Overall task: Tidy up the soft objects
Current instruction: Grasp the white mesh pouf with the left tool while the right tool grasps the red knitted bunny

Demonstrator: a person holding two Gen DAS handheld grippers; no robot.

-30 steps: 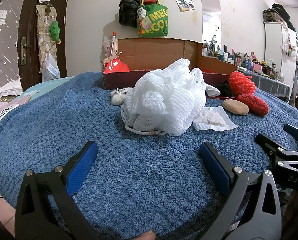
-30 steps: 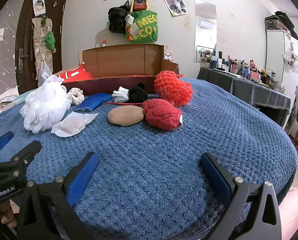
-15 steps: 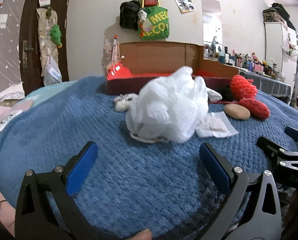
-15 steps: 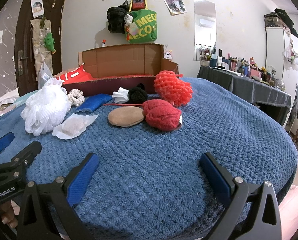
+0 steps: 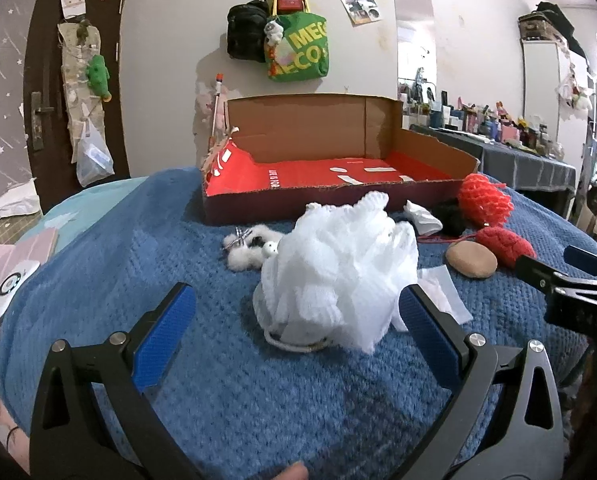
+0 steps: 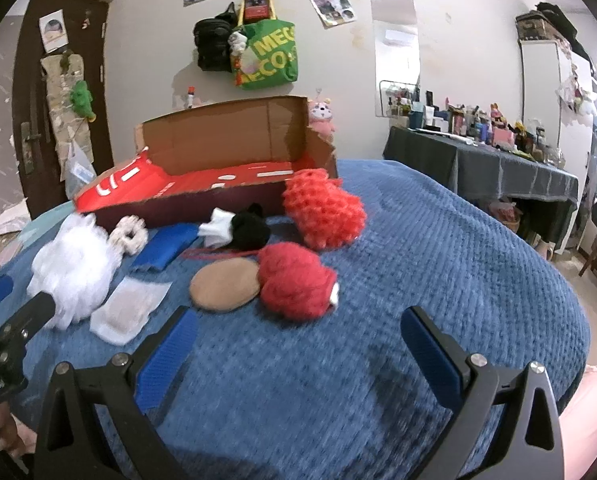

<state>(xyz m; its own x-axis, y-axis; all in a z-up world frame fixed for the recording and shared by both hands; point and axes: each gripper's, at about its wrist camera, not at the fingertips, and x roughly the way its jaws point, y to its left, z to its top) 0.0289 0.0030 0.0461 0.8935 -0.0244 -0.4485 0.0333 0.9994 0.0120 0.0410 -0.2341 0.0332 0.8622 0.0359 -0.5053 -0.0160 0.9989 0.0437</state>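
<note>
**Both grippers open over the blanket, soft items still outside the box**

Landmark: cardboard box, red inside, sitting at the far side of the blue blanket.

- Left gripper: jaws spread wide, holding nothing. White mesh pouf sits on the blanket in front of the box, just ahead of the gripper and roughly centred between its fingers; right blue pad overlaps the pouf's edge in view, contact can't be confirmed.
- Right gripper: jaws wide apart, empty, hovering over bare blanket. Nearest item is the red knitted ball, just ahead.
- In front of the box, right wrist view: tan oval pad touching the red ball; clear packet beside the pouf; blue cloth; white fluffy scrunchie near the box's front wall; black-and-white piece; red-orange net pouf against the box's right front corner.
- Box interior: no soft items visible inside.
- Right wrist frame is slightly motion-blurred.
</note>
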